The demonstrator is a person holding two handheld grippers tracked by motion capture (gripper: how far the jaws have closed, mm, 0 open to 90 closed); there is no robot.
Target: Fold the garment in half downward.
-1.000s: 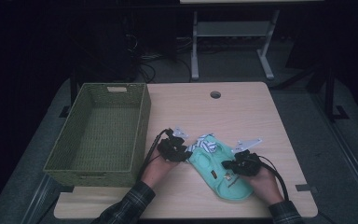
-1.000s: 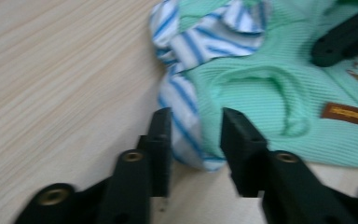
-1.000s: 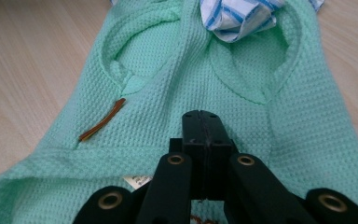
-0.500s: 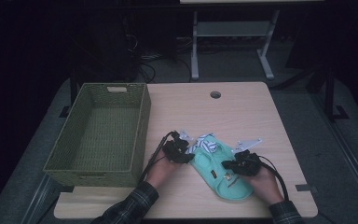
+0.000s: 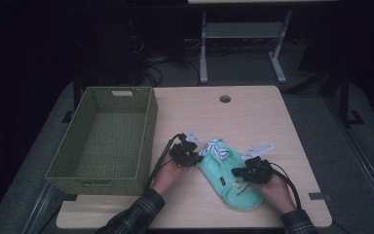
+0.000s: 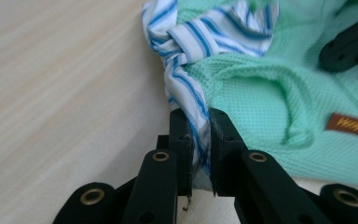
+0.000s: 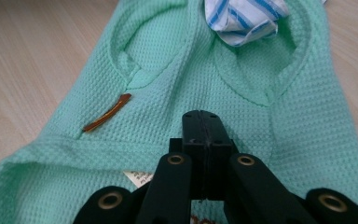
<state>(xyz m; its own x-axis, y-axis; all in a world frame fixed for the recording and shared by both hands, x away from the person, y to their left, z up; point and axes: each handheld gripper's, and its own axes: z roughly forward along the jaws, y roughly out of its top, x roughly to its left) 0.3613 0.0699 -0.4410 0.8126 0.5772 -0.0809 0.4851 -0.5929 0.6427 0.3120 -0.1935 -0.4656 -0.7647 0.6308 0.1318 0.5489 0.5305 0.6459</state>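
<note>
Listing: left gripper [image 6: 199, 140] nipping the striped cloth [image 6: 200, 32], right gripper [image 7: 204, 135] closed flat atop the mint garment [image 5: 229, 178], no cloth visibly caught; risk: thin stripe slipping free under pull

Wooden table [image 5: 253, 117]: basket [image 5: 108, 136], green garment [image 5: 226, 175].

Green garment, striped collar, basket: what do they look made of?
Green garment: soft knit, probably cotton, matte; a waffle texture shows. Striped collar: thin, smooth woven cloth, white with blue stripes, creasing finely where the left tool pinches it. Basket: woven fibre, maybe paper rope or rattan, olive and matte; even rows of weave show.
</note>
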